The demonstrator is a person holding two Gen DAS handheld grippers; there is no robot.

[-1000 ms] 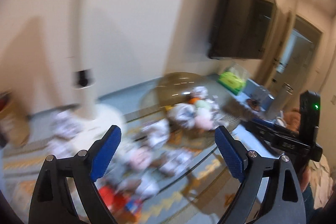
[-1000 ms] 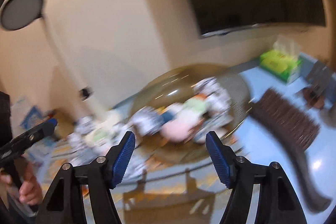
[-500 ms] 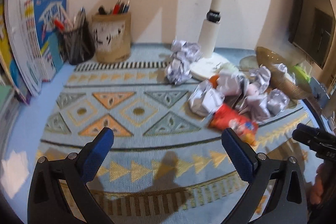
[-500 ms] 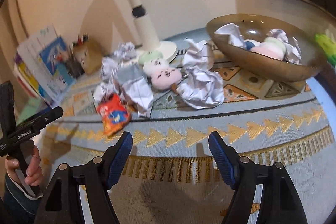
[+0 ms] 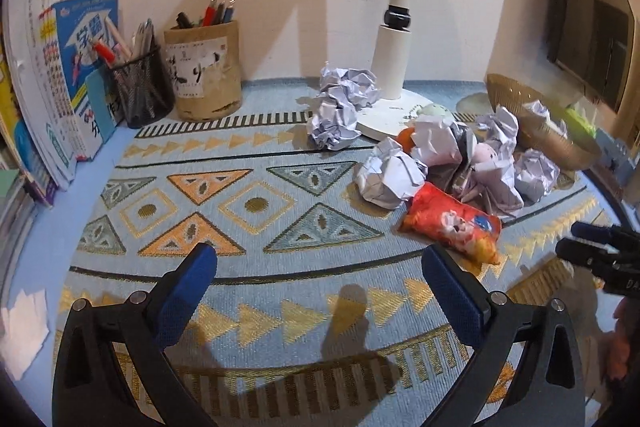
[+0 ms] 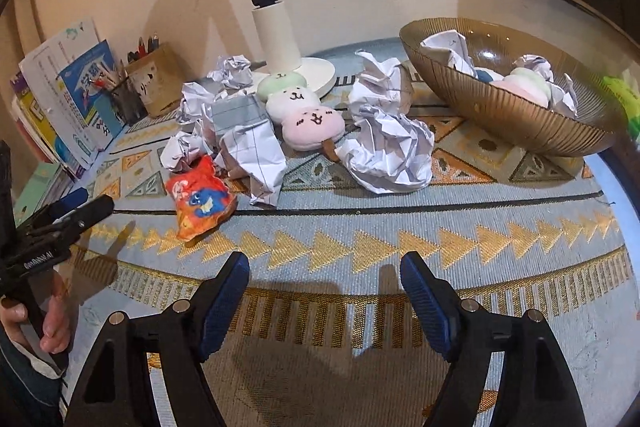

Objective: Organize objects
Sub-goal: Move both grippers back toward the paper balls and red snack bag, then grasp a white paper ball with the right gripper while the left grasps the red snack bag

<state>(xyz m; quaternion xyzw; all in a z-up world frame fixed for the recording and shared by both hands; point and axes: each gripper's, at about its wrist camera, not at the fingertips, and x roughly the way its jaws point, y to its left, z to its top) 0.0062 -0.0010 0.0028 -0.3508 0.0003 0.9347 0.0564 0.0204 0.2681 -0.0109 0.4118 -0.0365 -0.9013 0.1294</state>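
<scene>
- Orange-red snack packet (image 6: 201, 201) lies flat on the patterned mat (image 6: 400, 239), at the near edge of the clutter, touching the crumpled paper balls (image 6: 390, 153) behind it.
- Its long axis runs roughly toward the right gripper's camera and away, so the packet's short width lies across the line of the fingers (a judgement from the fisheye, which bends things).
- From the left gripper (image 5: 320, 291) the packet (image 5: 450, 223) sits ahead and to the right, just beyond the right fingertip; from the right gripper (image 6: 324, 293) it is ahead and well to the left.
- Left looks the nearer of the two.
- Both grippers hover above the mat with jaws spread wide, holding nothing.
- Further out: a pink-and-green plush (image 6: 304, 111), then the amber bowl (image 6: 516, 131) at right, already holding paper and a plush, likely the destination.
</scene>
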